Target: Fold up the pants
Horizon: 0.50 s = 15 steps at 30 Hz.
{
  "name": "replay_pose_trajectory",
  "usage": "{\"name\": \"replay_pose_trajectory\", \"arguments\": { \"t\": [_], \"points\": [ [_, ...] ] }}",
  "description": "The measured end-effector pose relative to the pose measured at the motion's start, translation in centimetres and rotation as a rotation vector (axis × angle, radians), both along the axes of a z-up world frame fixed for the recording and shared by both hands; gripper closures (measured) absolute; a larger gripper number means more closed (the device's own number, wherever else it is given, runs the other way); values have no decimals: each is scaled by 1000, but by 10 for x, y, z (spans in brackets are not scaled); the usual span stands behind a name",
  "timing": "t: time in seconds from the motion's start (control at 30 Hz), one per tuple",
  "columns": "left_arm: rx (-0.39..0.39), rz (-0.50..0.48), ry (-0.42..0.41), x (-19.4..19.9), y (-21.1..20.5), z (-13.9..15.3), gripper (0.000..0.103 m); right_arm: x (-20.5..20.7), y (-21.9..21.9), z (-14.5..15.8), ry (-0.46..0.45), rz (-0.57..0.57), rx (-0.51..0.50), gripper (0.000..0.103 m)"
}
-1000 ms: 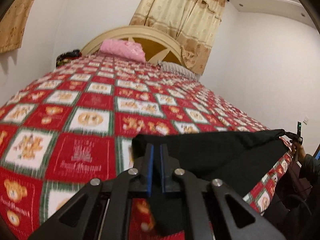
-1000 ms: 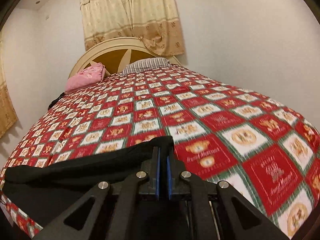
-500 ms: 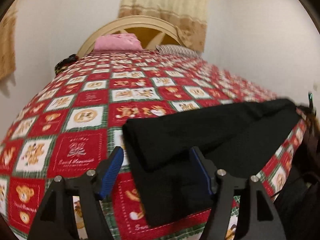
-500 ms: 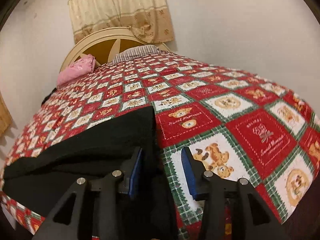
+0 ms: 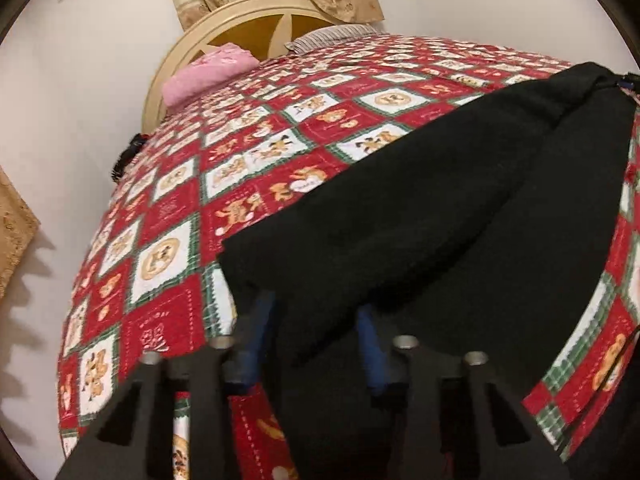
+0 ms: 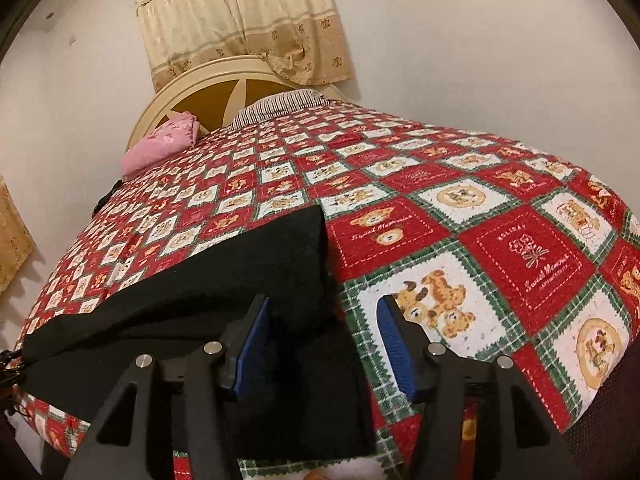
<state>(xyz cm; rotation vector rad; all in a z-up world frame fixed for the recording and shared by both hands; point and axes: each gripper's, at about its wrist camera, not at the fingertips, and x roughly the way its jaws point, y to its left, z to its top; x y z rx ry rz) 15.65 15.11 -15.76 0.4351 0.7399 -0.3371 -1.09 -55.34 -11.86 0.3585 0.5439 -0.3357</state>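
The black pants lie along the near edge of the bed, folded lengthwise with one layer over the other. My left gripper is open, its blue pads either side of the pants' end, with cloth between and over them. In the right wrist view the pants stretch away to the left, their other end near my right gripper. That gripper is open and empty; its left pad is over the black cloth, its right pad over the quilt.
The bed carries a red, white and green teddy-bear quilt. A pink pillow and a striped pillow lie at the cream headboard. Curtains hang behind. White walls flank the bed.
Both grippers were shut on the pants' ends one second ago, then opened and let go. The pants now lie on the bed. The left view has swung toward the pants.
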Motion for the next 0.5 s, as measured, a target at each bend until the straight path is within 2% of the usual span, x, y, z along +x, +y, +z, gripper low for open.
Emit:
{"name": "replay_pose_trajectory", "arguments": {
  "t": [0.1,0.2,0.33,0.5],
  "points": [
    [-30,-23,6,-4,0,7,88,2,-1,0,-2,7,34,46],
    [-64,-19,23,-2,4,10,88,2,1,4,-19,21,54,46],
    [-154,-15,55,1,10,14,88,0,1,9,-38,21,82,46],
    [-202,-13,86,3,14,12,88,-2,-1,11,-63,27,142,42]
  ]
}}
